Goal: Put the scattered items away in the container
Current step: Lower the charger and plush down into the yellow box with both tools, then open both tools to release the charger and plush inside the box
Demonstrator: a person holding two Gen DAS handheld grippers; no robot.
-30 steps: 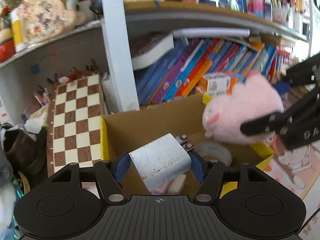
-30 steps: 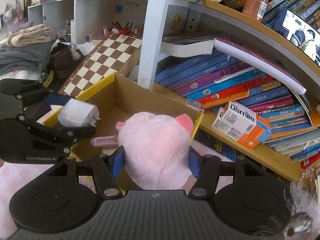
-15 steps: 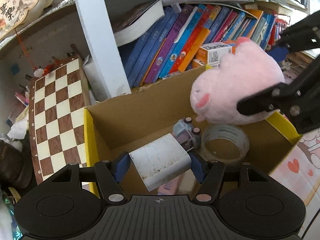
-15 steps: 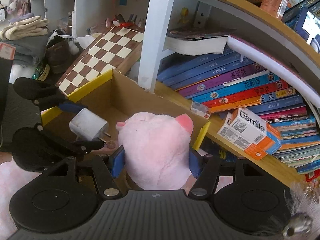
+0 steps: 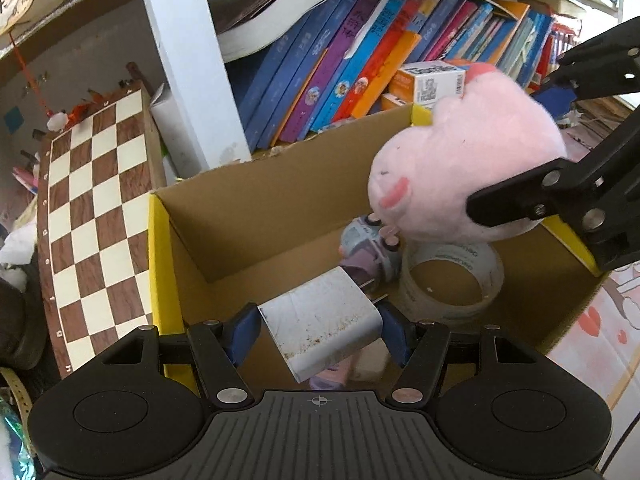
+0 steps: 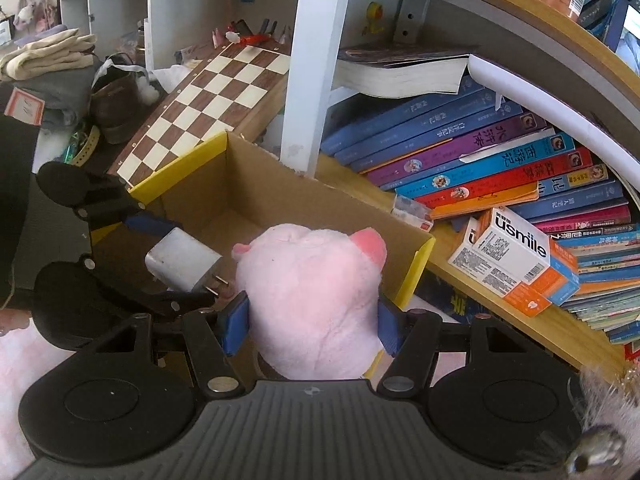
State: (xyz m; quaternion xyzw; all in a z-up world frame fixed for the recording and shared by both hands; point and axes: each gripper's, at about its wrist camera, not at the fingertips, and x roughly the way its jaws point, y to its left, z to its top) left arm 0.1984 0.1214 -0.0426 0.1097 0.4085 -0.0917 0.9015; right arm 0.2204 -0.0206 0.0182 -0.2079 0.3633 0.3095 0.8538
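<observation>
The cardboard box (image 5: 256, 208) holds a tape roll (image 5: 452, 280) and a small toy car (image 5: 368, 244). Over the box, the left gripper (image 5: 320, 330) squeezes a white charger (image 5: 324, 324) and the right gripper (image 6: 312, 322) squeezes a pink plush pig (image 6: 316, 300). Something purple under the charger is mostly hidden.

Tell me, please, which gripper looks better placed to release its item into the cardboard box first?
Probably the left gripper: its white charger hangs low inside the cardboard box, over bare floor. The right gripper holds the pink plush higher, by the rim, above the tape roll.
</observation>
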